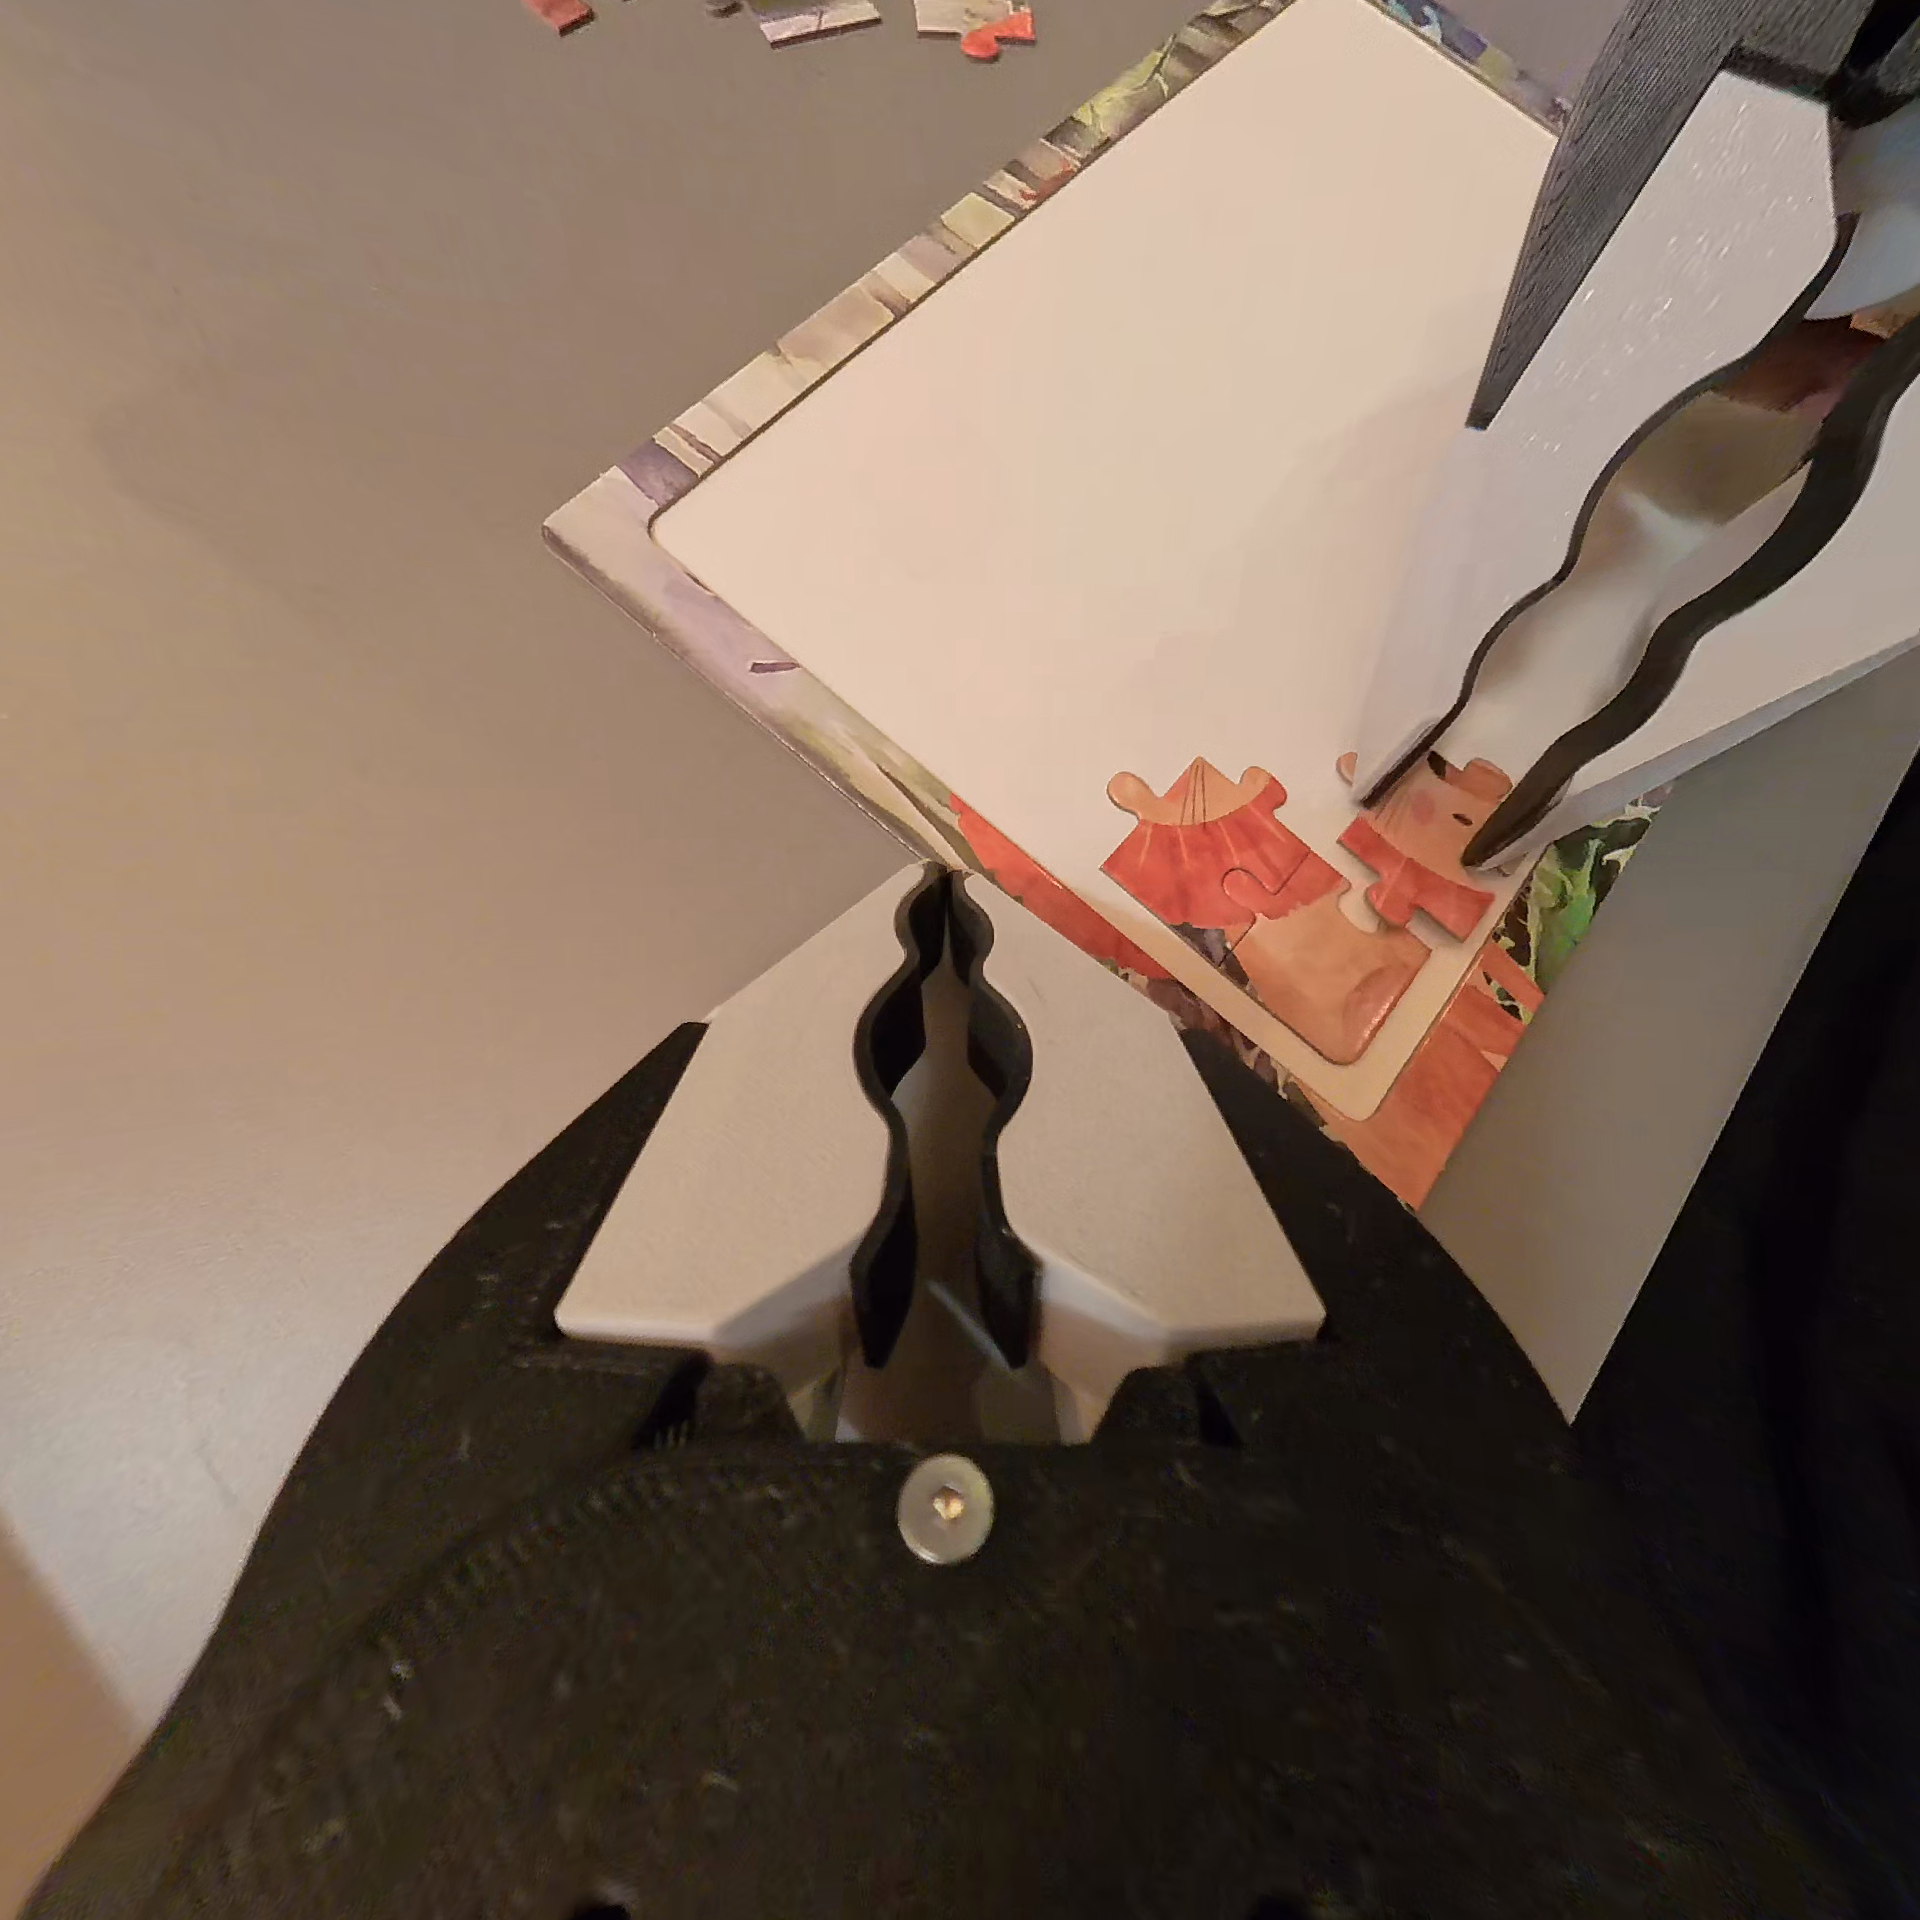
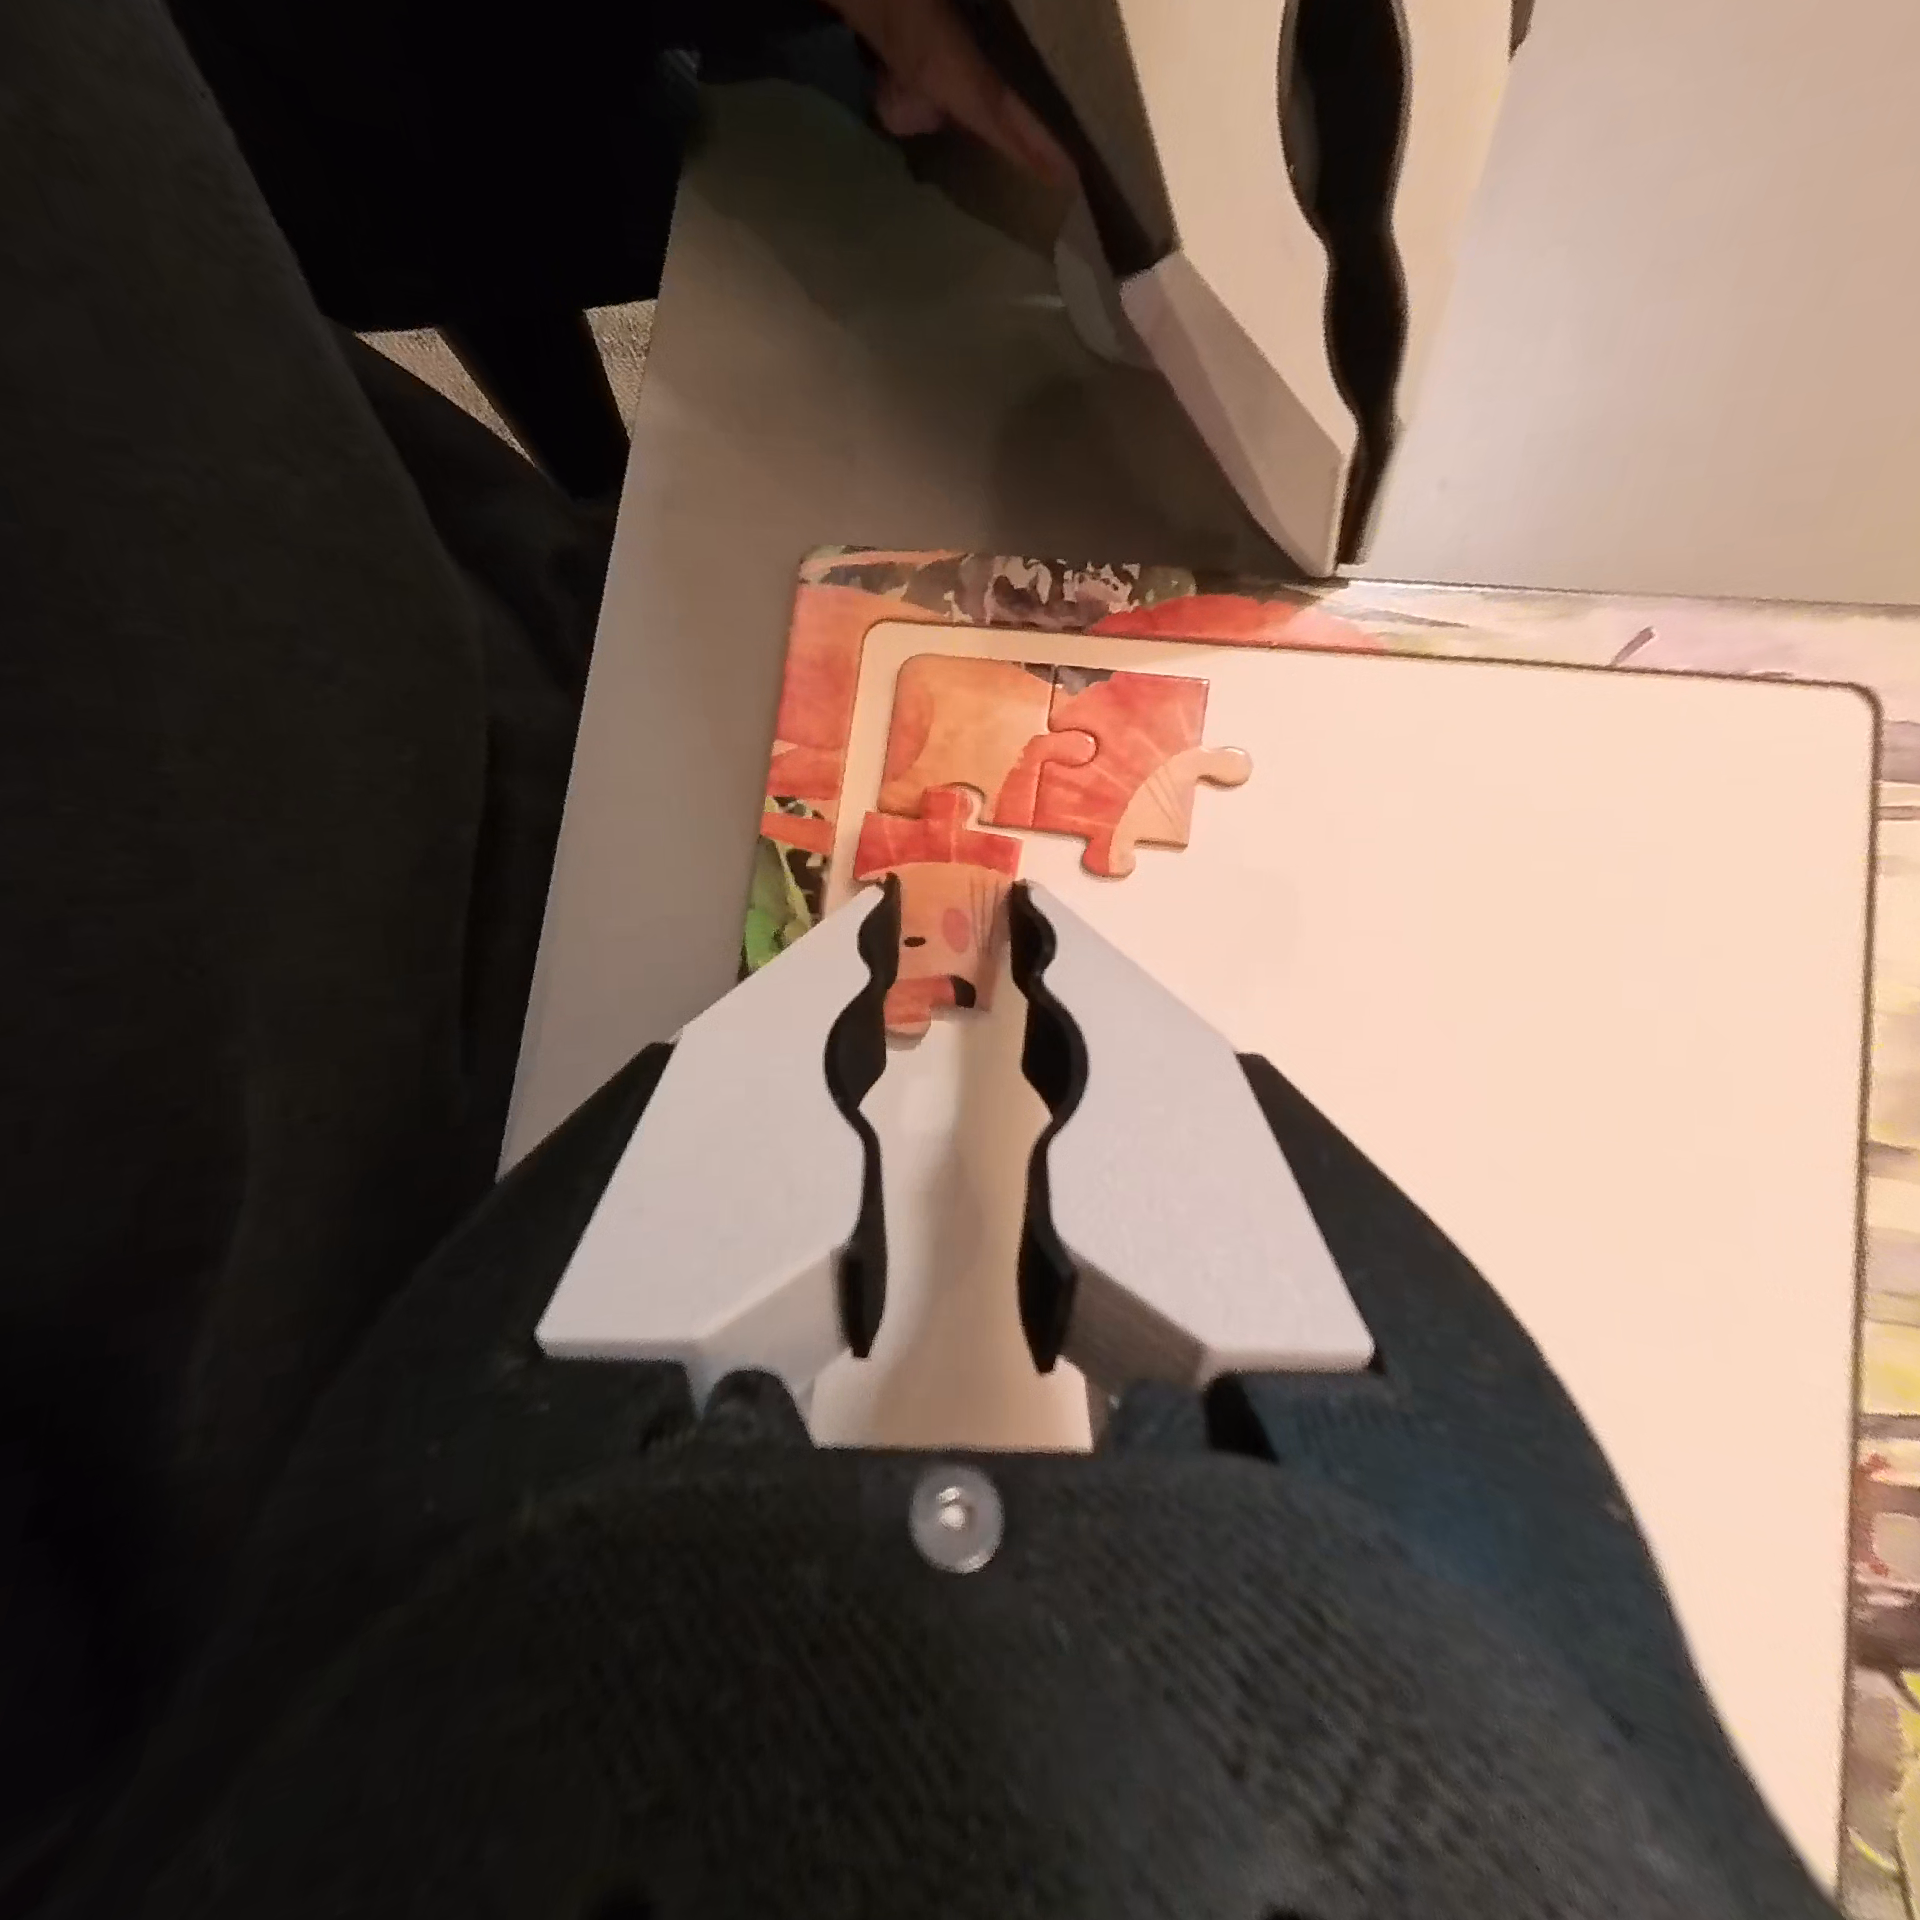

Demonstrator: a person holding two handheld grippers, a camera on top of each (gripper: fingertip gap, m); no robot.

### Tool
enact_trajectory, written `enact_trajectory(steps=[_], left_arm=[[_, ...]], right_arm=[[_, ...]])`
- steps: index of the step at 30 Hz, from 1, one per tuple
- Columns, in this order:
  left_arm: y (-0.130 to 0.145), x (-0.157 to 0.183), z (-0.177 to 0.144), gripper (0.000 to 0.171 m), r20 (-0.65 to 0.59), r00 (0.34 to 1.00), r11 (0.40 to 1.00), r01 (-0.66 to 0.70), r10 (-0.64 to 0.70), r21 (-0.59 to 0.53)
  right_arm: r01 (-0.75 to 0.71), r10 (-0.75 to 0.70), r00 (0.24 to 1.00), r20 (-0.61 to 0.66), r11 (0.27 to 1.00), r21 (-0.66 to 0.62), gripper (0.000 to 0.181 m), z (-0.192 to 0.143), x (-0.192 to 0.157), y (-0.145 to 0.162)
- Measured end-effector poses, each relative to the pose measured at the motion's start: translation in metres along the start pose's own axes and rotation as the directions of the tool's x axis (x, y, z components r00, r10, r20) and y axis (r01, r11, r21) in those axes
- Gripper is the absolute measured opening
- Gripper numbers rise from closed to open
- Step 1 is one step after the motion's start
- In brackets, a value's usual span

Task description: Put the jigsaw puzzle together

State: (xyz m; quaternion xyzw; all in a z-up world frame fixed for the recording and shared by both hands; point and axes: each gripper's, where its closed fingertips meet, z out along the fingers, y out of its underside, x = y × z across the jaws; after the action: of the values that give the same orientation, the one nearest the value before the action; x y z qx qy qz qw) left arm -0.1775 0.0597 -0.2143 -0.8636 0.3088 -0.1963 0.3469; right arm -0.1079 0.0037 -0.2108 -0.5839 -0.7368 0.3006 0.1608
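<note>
A puzzle tray [image 1: 1039, 468] with a white bed and a painted border lies on the table; it also shows in the right wrist view [image 2: 1455, 1039]. Two joined pieces [image 1: 1247, 904] sit in its near corner [image 2: 1039, 748]. My right gripper [image 2: 953, 891] is shut on a third piece with an animal face [image 2: 951, 940], holding it by its sides against the joined pieces, with its tab at their socket. The right gripper [image 1: 1434, 826] also shows in the left wrist view. My left gripper [image 1: 948, 878] is shut and empty, its tip at the tray's border [image 2: 1351, 540].
Several loose pieces [image 1: 883, 21] lie far off across the grey table. The table's edge [image 2: 582, 831] runs just beside the tray's corner, with a person's dark clothing [image 2: 260, 831] beyond it. The left gripper's tips are roughly 9 cm from the right gripper's.
</note>
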Motion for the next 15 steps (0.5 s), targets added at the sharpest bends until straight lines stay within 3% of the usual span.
enact_trajectory(steps=[4, 10, 15], left_arm=[[0.000, 0.000, 0.000, 0.000, 0.001, 1.000, 1.000, -0.001, 0.001, 0.000], [0.000, 0.000, 0.000, 0.000, 0.002, 1.000, 1.000, -0.002, 0.002, 0.000], [0.000, 0.000, 0.000, 0.000, 0.004, 1.000, 1.000, -0.004, 0.004, 0.000]], right_arm=[[-0.052, 0.053, 0.996, -0.067, 0.998, 0.019, 0.019, -0.006, 0.013, 0.001], [-0.319, 0.326, 0.928, -0.179, 0.945, 0.067, 0.023, -0.014, 0.041, 0.010], [-0.304, 0.312, 0.937, -0.159, 0.950, 0.073, 0.036, -0.018, 0.038, 0.013]])
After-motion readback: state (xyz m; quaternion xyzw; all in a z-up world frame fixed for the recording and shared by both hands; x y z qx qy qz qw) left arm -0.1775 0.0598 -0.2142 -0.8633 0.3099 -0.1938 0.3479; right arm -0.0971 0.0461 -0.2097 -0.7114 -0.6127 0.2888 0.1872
